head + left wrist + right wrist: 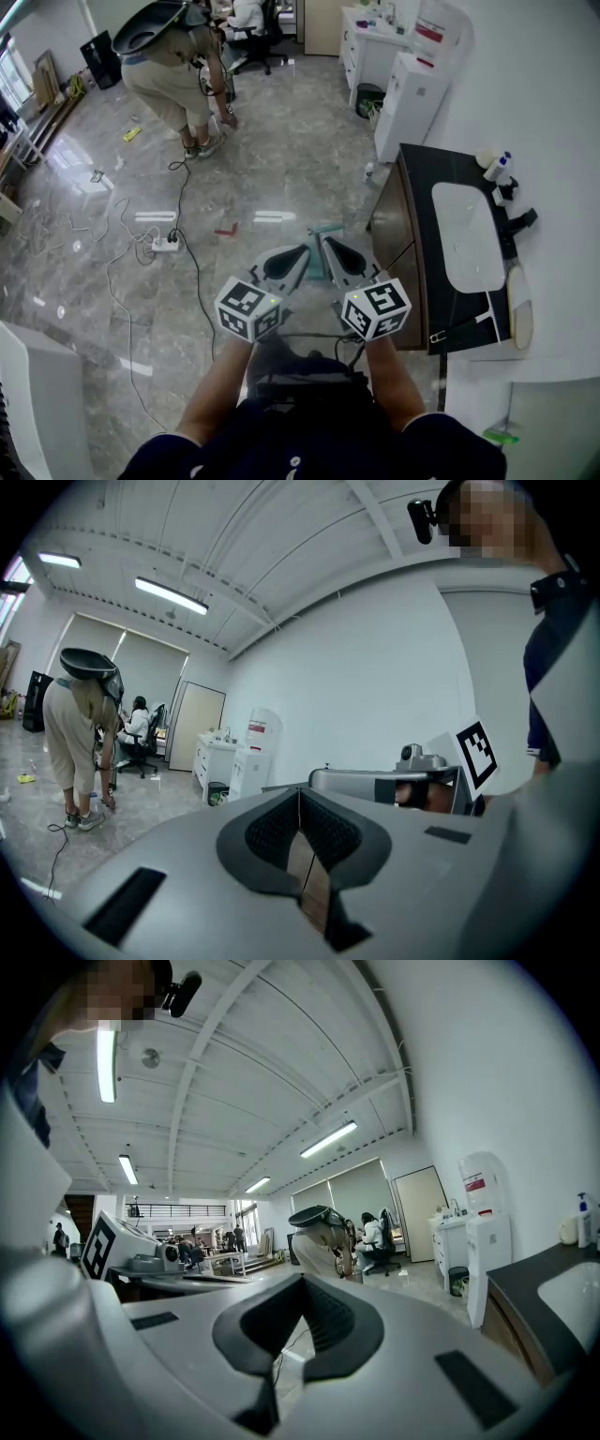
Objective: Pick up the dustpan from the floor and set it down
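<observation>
Left tool and right tool are pinched shut and empty, centre frame. What seems to be the teal dustpan sits on the floor between them. Opening one tool before lowering looks wise.

No words, numbers or brand names can be read anywhere. The white dispenser carries a red label — its print is too small to make out. The marker cubes show only black-and-white square patterns — no letters.
</observation>
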`<state>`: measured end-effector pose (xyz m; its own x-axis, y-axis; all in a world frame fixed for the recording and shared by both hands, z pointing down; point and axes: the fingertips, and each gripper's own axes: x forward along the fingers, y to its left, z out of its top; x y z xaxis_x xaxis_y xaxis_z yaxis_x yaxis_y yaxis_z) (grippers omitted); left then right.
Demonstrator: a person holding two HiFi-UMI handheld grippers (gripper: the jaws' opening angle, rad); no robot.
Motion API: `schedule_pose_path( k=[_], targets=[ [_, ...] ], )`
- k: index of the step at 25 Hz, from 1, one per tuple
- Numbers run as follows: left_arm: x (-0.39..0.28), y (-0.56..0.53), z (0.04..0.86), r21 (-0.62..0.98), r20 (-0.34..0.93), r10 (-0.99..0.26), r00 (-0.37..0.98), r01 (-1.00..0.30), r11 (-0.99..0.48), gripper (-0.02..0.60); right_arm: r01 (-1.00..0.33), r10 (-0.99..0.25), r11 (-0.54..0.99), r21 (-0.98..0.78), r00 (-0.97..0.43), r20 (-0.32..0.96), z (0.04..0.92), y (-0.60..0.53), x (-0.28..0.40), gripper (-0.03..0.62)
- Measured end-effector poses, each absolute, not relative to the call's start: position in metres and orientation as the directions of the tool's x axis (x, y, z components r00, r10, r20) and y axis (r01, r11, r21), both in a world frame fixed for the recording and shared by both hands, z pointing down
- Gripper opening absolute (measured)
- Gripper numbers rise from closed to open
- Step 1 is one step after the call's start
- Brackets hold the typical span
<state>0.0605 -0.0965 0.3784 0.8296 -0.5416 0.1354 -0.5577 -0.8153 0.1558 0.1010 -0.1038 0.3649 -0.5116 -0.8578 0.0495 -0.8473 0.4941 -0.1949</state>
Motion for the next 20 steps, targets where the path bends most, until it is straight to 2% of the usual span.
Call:
schedule_pose_path(
  k=[20],
  targets=[
    [0.059, -0.083, 0.37, 0.138, 0.136, -0.554, 0.821, -0.569, -0.81, 0.014, -0.84, -0.852, 0.508, -0.191, -0.522, 0.031, 0.356, -0.091, 0.102, 0.008]
  ],
)
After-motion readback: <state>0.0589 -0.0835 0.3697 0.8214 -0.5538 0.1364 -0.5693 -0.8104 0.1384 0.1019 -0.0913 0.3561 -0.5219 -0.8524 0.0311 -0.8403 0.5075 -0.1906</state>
